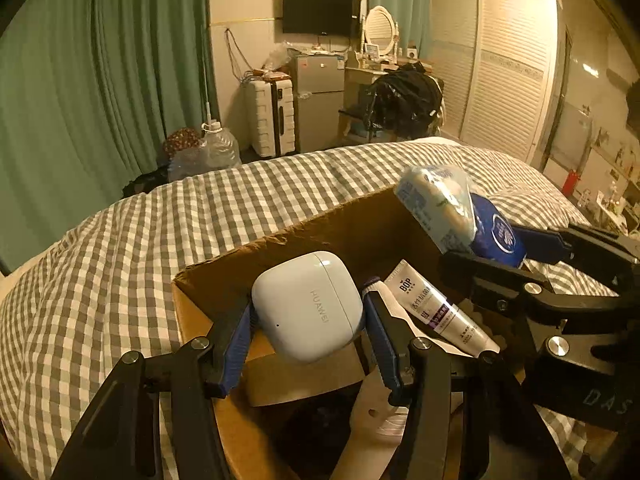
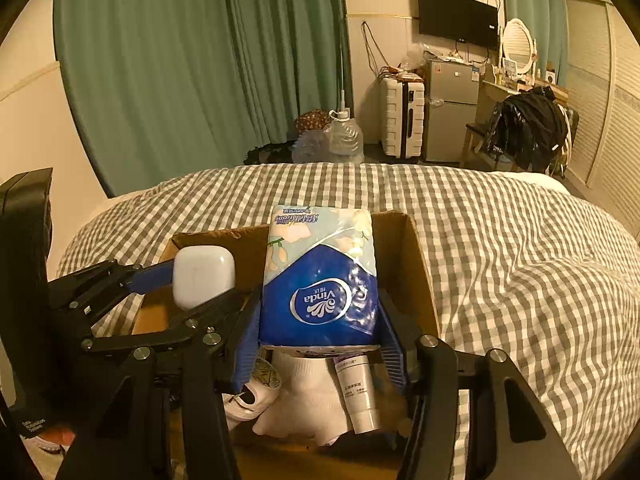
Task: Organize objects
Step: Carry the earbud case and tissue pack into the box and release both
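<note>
At the far left, a green curtain (image 2: 180, 64) is hung behind a bed covered by a grey-and-white checked quilt (image 1: 120, 248), on which an open cardboard box (image 1: 224, 264) is set. The left gripper (image 1: 308, 320) is seen clenched on a white Huawei earbud case (image 1: 306, 306) — the case is pinched on both sides between the blue finger pads (image 1: 236, 344) and held above the left part of the box, short of its far wall. Just right of the case, inside the box, a white BOP tube (image 1: 436, 308) is laid at a slant, its cap end towards the near side. In the right wrist view the same tube (image 2: 358, 388) is found lying beside white socks (image 2: 308, 392) and a small white shoe (image 2: 248, 398) on the box floor. Further right, the right gripper (image 2: 320, 340) is closed on a blue-and-white Vinda tissue pack (image 2: 320, 276) — the pack is gripped at its lower end, held upright over the right half of the box, above the socks and tube. In the left wrist view the pack (image 1: 460, 212) is seen tilted over the box's right rim. Beyond the bed, a white suitcase (image 2: 402, 120), a small grey fridge (image 2: 452, 108) and a chair draped with dark clothing (image 2: 528, 128) are ranged along the far wall.
</note>
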A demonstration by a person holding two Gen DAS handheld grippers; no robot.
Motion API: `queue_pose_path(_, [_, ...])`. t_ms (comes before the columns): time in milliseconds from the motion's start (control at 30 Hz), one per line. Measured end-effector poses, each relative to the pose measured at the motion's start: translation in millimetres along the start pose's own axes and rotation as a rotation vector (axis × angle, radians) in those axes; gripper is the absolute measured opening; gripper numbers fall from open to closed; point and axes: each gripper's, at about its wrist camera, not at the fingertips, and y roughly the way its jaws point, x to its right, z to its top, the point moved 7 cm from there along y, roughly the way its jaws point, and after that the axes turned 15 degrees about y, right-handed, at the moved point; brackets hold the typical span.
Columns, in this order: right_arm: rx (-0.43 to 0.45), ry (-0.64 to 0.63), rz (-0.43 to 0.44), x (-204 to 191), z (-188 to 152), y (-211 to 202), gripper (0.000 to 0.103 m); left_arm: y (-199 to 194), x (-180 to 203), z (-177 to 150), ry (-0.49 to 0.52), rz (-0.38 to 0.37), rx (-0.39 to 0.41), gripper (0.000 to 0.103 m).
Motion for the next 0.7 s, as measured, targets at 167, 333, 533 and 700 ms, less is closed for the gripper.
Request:
queue_pose_path(167, [0.021, 0.010, 0.001, 1, 2, -3, 0.069, 3, 0, -2, -0.016, 0.009, -0.032, 0.058])
queue_pose_path(333, [0.053, 0.017, -0.006, 4, 7, -12, 0.073, -9, -4, -1, -0.033, 0.035, -0.011, 0.080])
queue_pose_path(533, [0.105, 0.043, 0.001, 6, 19, -27, 0.079, -28, -9, 14, -0.022, 0.068, 0.028, 0.087])
queue_pose_path(700, [0.184, 0.060, 0.007, 2, 35, -63, 0.089, -59, -17, 30, -0.010, 0.117, 0.085, 0.090])
